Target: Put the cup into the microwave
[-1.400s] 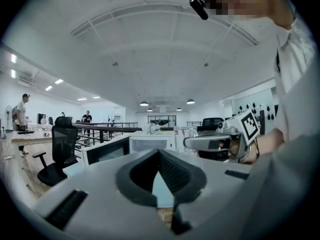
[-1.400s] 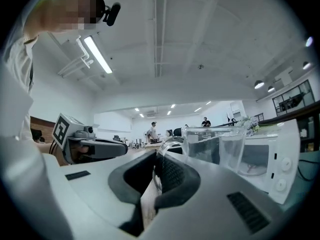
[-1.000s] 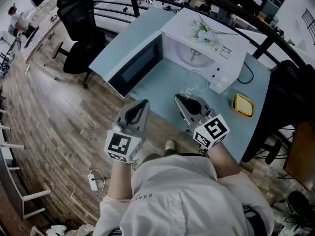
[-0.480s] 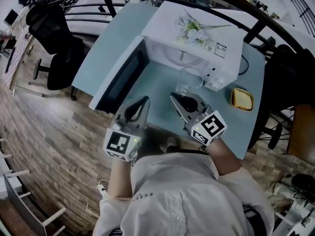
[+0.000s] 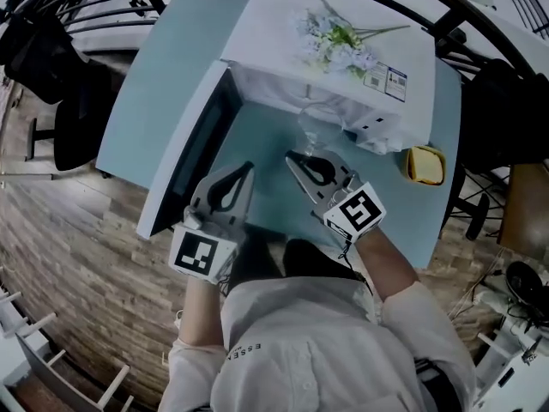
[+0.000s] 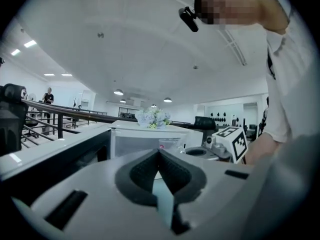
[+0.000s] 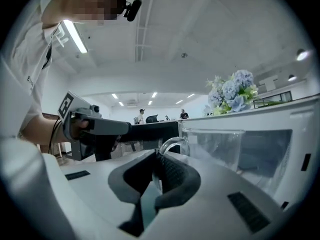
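Note:
A clear glass cup (image 5: 316, 127) hangs just in front of the open white microwave (image 5: 377, 7), above the pale blue table (image 5: 184, 50). My right gripper (image 5: 292, 156) is shut on the cup's handle (image 7: 170, 145), and the cup's body (image 7: 215, 146) shows past the jaws in the right gripper view. To its left, beside the open microwave door (image 5: 193, 157), my left gripper (image 5: 248, 167) is shut and empty. In the left gripper view the left gripper (image 6: 159, 153) points at the microwave (image 6: 130, 134) and the cup (image 6: 172, 145).
A bunch of pale artificial flowers (image 5: 339, 41) lies on top of the microwave. A small yellow object (image 5: 425, 163) sits on the table to the right. A dark railing and black office chairs (image 5: 51, 67) stand beyond the table's left side.
Both grippers have moved forward and down toward the microwave. The cup, still held by its handle, now sits close to the oven's opening.

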`<control>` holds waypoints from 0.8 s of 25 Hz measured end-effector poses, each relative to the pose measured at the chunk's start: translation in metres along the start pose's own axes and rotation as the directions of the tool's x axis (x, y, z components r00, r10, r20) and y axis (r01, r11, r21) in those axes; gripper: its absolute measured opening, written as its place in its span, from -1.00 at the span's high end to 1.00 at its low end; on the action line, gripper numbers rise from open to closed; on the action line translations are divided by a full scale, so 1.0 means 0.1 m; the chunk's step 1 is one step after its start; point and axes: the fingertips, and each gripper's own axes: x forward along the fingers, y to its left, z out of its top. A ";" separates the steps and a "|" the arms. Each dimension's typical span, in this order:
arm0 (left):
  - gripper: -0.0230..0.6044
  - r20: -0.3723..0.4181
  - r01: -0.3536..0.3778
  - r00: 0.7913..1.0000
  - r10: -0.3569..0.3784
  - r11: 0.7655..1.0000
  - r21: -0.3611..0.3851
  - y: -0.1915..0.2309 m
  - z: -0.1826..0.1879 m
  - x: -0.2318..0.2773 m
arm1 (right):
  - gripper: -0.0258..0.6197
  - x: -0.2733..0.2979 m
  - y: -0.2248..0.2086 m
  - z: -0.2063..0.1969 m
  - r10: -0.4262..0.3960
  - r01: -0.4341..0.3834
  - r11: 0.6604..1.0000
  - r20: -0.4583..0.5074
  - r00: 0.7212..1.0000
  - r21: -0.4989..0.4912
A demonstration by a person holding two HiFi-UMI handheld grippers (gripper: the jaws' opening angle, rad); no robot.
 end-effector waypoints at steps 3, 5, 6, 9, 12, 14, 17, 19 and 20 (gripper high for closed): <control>0.93 0.006 0.007 1.000 -0.007 1.000 -0.015 0.07 -0.03 0.10 | 0.86 0.14 -0.15 -0.16 -0.007 0.007 1.000 -0.018 1.000 0.002; 0.93 -0.001 0.011 1.000 -0.011 1.000 -0.015 0.11 -0.07 0.18 | 0.86 0.23 -0.27 -0.26 -0.016 0.016 1.000 -0.027 1.000 0.010; 0.93 -0.005 0.011 1.000 -0.011 1.000 -0.010 0.13 -0.10 0.21 | 0.86 0.27 -0.33 -0.29 -0.021 0.022 1.000 -0.029 0.999 0.013; 0.93 -0.012 0.006 1.000 -0.006 1.000 -0.001 0.19 -0.17 0.33 | 0.85 0.39 -0.50 -0.37 -0.033 0.034 0.999 -0.030 0.999 0.012; 0.93 -0.013 -0.007 1.000 0.006 1.000 -0.014 0.26 -0.22 0.40 | 0.85 0.49 -0.62 -0.42 -0.042 0.042 0.999 -0.030 0.999 0.006; 0.93 -0.014 -0.004 1.000 0.003 1.000 -0.019 0.28 -0.25 0.46 | 0.85 0.56 -0.70 -0.45 -0.047 0.047 0.999 -0.030 0.998 -0.005; 0.93 -0.026 0.007 1.000 -0.008 1.000 -0.027 0.30 -0.31 0.54 | 0.85 0.64 -0.82 -0.47 -0.057 0.056 0.998 -0.028 0.998 -0.017; 0.93 -0.035 0.012 0.999 -0.013 0.999 -0.031 0.31 -0.35 0.57 | 0.85 0.69 -0.91 -0.48 -0.065 0.065 0.998 -0.021 0.998 -0.012; 0.93 -0.038 0.015 0.999 -0.016 0.999 -0.031 0.32 -0.37 0.58 | 0.85 0.72 -0.95 -0.48 -0.069 0.069 0.998 -0.018 0.997 -0.005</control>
